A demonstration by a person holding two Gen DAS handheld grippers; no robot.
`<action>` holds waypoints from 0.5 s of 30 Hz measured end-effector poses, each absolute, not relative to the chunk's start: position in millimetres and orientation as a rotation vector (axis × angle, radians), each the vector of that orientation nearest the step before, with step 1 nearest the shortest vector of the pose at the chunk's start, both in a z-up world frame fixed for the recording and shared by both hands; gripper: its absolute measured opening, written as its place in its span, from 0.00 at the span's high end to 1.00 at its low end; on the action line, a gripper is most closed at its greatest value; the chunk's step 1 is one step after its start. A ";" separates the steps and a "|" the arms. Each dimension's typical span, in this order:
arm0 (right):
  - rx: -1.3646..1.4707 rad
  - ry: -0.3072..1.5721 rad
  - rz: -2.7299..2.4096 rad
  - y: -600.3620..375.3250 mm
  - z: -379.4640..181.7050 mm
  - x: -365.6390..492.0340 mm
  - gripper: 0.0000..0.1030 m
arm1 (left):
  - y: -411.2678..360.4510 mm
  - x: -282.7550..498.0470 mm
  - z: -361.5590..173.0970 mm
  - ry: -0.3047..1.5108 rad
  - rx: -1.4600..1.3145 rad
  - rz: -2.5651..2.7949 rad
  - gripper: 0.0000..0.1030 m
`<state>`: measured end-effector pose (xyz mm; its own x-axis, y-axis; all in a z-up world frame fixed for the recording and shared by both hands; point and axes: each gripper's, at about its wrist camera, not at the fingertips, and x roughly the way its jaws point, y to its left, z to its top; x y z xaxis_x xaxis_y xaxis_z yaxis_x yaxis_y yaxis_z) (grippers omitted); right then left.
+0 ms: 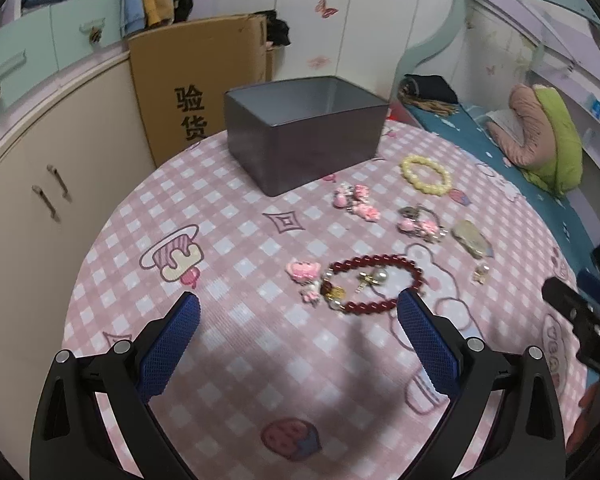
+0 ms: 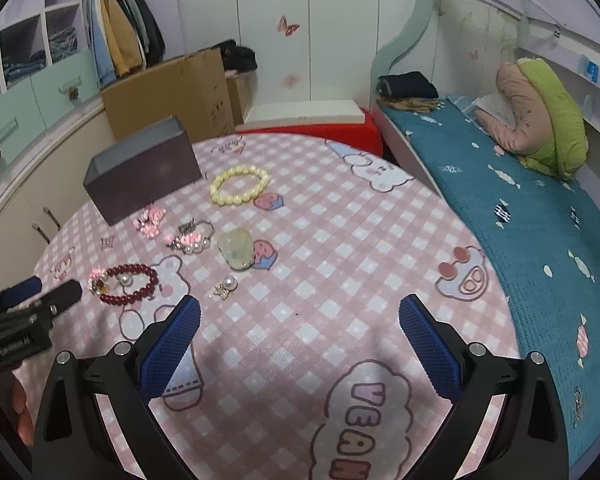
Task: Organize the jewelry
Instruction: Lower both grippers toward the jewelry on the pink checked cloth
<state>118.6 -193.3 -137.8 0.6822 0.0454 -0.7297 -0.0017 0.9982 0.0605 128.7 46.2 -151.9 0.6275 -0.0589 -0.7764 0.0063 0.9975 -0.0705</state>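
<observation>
**Dark red beads lying just ahead of the spread left tongs**

Dark red and glossy, the bead bracelet (image 1: 374, 283) is lying flat on the pink checked tablecloth (image 1: 236, 216), with a pearl earring (image 1: 374, 278) sitting inside its ring. It is resting just ahead of the left gripper (image 1: 299, 306), nearest that tool's right-hand finger, whose jaws are standing wide apart and holding nothing. Pink charms (image 1: 303, 271) are touching the bracelet's left side. Further ahead, a pink clip cluster (image 1: 356, 200), a pearl-and-pink piece (image 1: 418, 224), a pale green jade pendant (image 1: 471, 238) and a yellow bead bracelet (image 1: 425, 174) are lying apart from one another. Beyond them the open grey box (image 1: 304, 136) is standing near the far table edge.

The right gripper (image 2: 300, 308) is hovering spread and empty; a second pearl earring (image 2: 225, 286) is lying ahead of its left finger.

Behind the box, cardboard (image 1: 198, 88) is showing the characters "验货". Letters "VEA" (image 2: 360, 420) are showing printed on the cloth between the right tool's fingers, where bare cloth is stretching toward the bed-side edge (image 2: 496, 264).
</observation>
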 end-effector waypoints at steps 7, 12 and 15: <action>0.043 0.867 0.037 -188.2 -149.0 131.1 0.06 | 58.1 144.5 -157.4 0.917 -0.056 -0.004 0.07; 0.041 0.884 0.040 -185.0 -152.2 139.1 0.06 | 66.8 149.5 -159.8 0.926 -0.051 0.009 0.07; 0.034 0.884 0.042 -183.0 -152.1 142.6 0.06 | 67.5 155.6 -166.7 0.956 -0.049 -0.002 0.07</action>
<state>142.6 -183.0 -152.1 0.6331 0.0510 -0.7724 -0.0224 0.9986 0.0475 155.6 67.5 -166.7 0.5773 -0.0234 -0.8162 -0.0197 0.9989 -0.0426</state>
